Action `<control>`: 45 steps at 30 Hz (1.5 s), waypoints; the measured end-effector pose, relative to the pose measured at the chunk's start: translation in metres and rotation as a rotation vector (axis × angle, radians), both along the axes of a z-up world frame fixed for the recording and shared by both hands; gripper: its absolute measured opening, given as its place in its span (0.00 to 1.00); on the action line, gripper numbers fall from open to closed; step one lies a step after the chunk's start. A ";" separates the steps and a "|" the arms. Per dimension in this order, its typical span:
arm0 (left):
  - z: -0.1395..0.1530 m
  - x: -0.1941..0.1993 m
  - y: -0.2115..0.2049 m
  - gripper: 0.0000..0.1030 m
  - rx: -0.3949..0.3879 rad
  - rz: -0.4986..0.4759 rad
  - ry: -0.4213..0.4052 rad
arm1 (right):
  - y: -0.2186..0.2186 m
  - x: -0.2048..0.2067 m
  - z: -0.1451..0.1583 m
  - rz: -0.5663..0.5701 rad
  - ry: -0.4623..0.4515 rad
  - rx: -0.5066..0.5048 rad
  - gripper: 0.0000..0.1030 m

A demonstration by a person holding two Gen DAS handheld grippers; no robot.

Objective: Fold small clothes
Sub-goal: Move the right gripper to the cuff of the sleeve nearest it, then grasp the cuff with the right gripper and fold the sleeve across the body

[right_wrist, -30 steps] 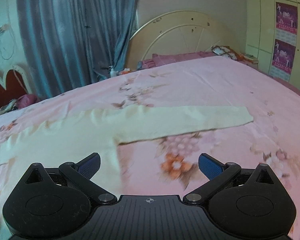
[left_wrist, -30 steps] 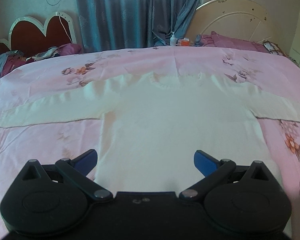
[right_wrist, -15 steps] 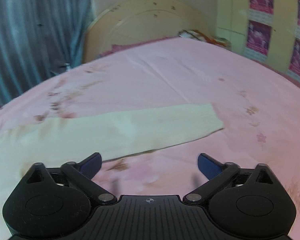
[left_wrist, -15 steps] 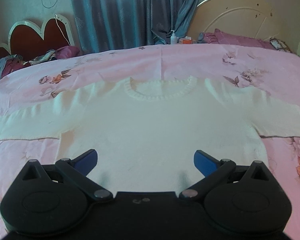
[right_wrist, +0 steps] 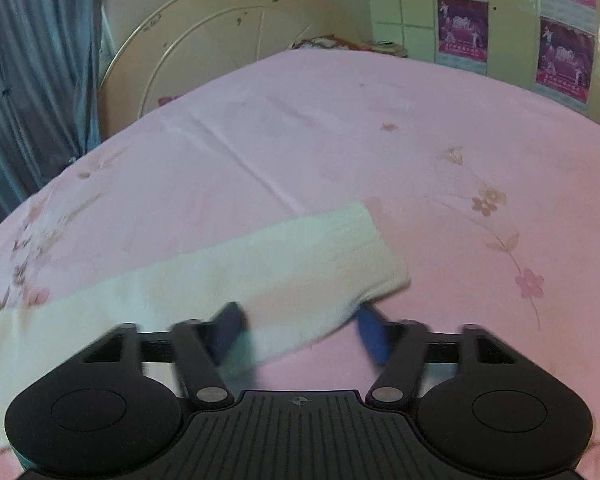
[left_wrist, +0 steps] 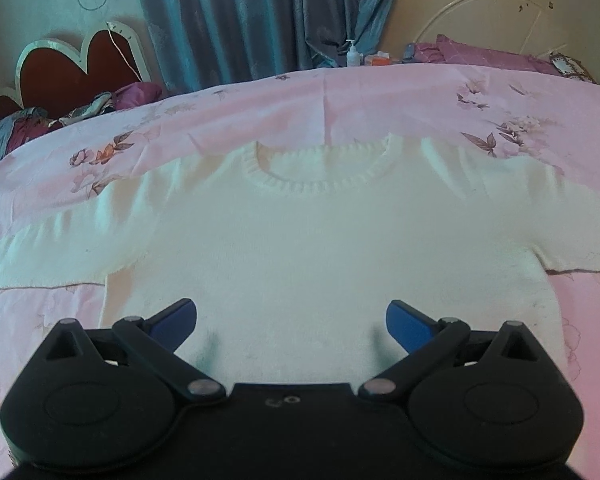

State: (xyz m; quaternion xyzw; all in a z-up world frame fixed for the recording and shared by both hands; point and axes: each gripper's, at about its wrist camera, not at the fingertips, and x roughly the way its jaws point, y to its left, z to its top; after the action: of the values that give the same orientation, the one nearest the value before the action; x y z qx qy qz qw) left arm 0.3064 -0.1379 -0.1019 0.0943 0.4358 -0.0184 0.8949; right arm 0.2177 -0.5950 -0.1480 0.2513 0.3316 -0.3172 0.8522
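Pink bedsheet (right_wrist: 380, 140) bears sweater sleeve (right_wrist: 260, 276) between closing, unclamped right gripper (right_wrist: 300, 332) jaws.

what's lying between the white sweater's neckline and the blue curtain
Left wrist view: only bare pink floral bedsheet, then a pump bottle before the blue curtain; white knitted sweater.

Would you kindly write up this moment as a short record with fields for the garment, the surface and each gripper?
garment: cream sweater, spread flat, neckline away from camera
surface: pink floral bedsheet
left gripper: open above the sweater's lower body, holding nothing
right gripper: jaws have just been closing, sleeve cuff between them, grip not clear
fold: none yet
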 end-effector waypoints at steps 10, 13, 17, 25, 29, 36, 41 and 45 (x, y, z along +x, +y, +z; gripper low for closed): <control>-0.001 0.006 0.014 0.78 -0.065 0.003 0.055 | 0.012 -0.003 0.024 0.071 -0.108 0.001 0.07; 0.005 0.007 0.024 0.78 -0.083 0.014 0.047 | 0.042 0.007 0.045 0.156 -0.155 -0.027 0.07; 0.013 0.008 0.046 0.79 -0.102 0.041 0.027 | 0.097 0.030 0.073 0.286 -0.216 -0.027 0.07; 0.017 0.013 0.107 0.79 -0.158 0.055 -0.008 | 0.256 0.080 0.093 0.558 -0.247 0.028 0.07; 0.015 0.019 0.137 0.79 -0.180 0.075 -0.008 | 0.338 0.104 0.078 0.680 -0.207 0.068 0.07; 0.010 0.031 0.167 0.83 -0.234 0.082 0.015 | 0.407 0.120 0.042 0.784 -0.104 0.151 0.23; 0.009 0.038 0.160 0.87 -0.319 0.031 0.022 | 0.396 0.103 0.055 0.794 -0.167 0.136 0.77; -0.002 0.051 0.135 0.86 -0.411 -0.038 0.078 | 0.366 0.073 0.063 0.727 -0.149 0.041 0.77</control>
State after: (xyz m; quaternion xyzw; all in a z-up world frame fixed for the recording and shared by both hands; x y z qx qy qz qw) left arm 0.3577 -0.0027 -0.1039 -0.0827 0.4554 -0.1275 0.8772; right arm 0.2909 -0.2292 -0.0851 0.1567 0.3424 0.0320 0.9258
